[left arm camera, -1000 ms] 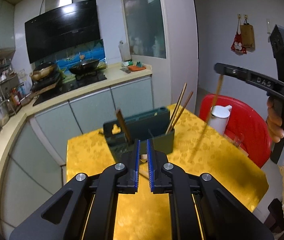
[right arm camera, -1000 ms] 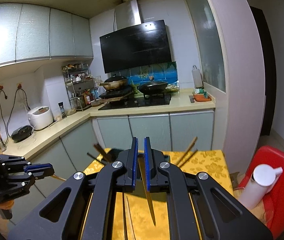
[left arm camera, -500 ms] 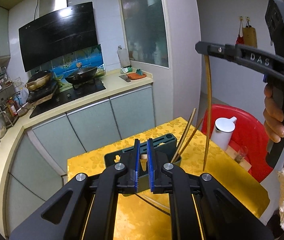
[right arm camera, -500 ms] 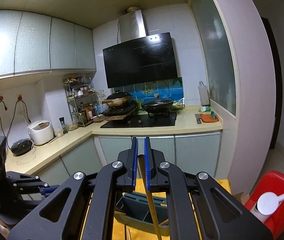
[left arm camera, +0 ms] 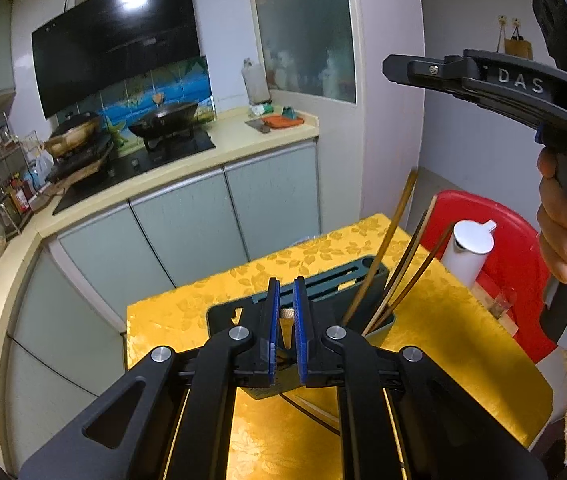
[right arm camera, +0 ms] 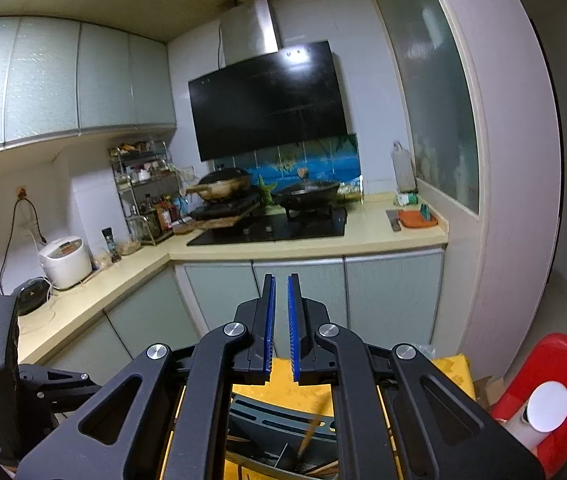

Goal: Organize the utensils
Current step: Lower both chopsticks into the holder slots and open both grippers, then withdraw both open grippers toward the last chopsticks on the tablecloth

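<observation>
A dark green utensil holder (left arm camera: 323,284) stands on the yellow tablecloth (left arm camera: 187,316). Three brown chopsticks (left arm camera: 397,236) lean out of its right end. My left gripper (left arm camera: 285,316) hovers just above the holder, shut on a utensil whose tan end (left arm camera: 286,314) shows between the blue pads; the rest of it is hidden. My right gripper (left arm camera: 388,66) is high at the upper right, held by a person's hand (left arm camera: 559,232). In the right wrist view that gripper (right arm camera: 280,320) is shut with nothing between its pads, and the holder (right arm camera: 267,420) with a chopstick (right arm camera: 309,436) lies below it.
A red stool (left arm camera: 523,248) carrying a white bottle (left arm camera: 471,248) stands right of the table. Thin dark sticks (left arm camera: 311,412) lie on the cloth under my left gripper. Behind the table run pale cabinets and a counter (left arm camera: 243,140) with a hob and two woks.
Both grippers moved forward over the holder. The chopstick that hung from my right gripper now stands in the holder beside the other two, and the right gripper holds nothing.
</observation>
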